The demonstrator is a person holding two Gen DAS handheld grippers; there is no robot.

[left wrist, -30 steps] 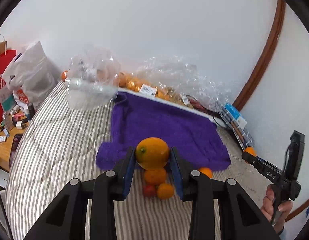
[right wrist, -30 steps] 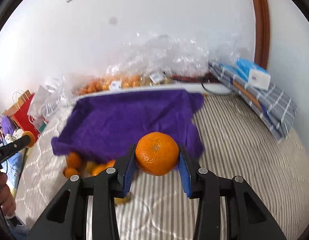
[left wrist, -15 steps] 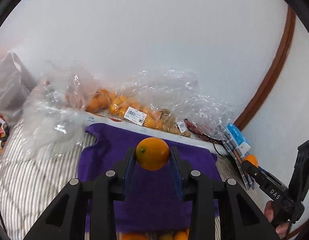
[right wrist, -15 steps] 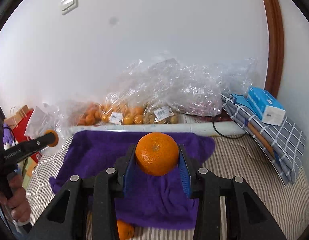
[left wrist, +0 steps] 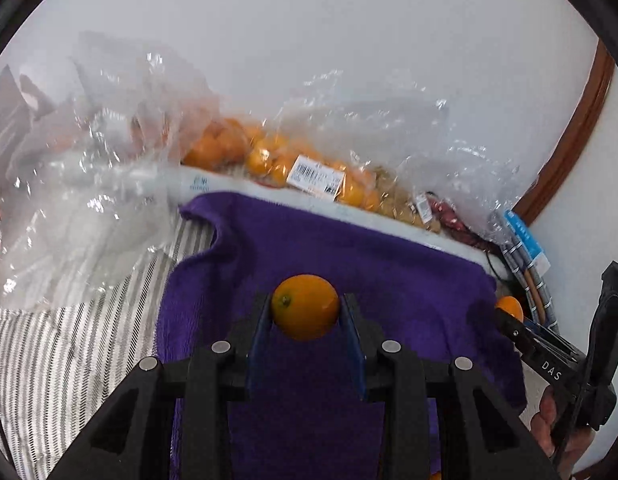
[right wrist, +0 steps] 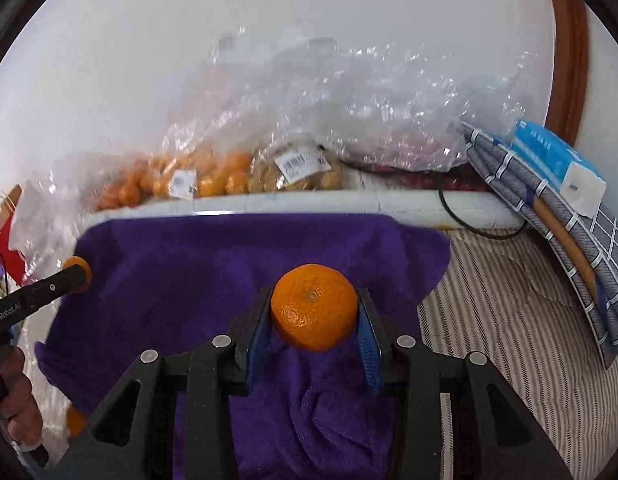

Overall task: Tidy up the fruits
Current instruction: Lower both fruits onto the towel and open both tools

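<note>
We hold one fruit in each gripper over the purple towel [left wrist: 389, 280] spread on the striped bed [left wrist: 61, 340]: the left gripper [left wrist: 305, 312] pinches a smooth orange [left wrist: 305, 306], the right gripper [right wrist: 313, 314] pinches a mandarin [right wrist: 313, 306]. Both sit above the towel's middle, short of the bed's far edge, where bagged fruit [left wrist: 269, 156] lies. Our worry is release: round fruit on soft, creased cloth may roll toward the towel's near edge, and too hard a squeeze could bruise the mandarin
</note>
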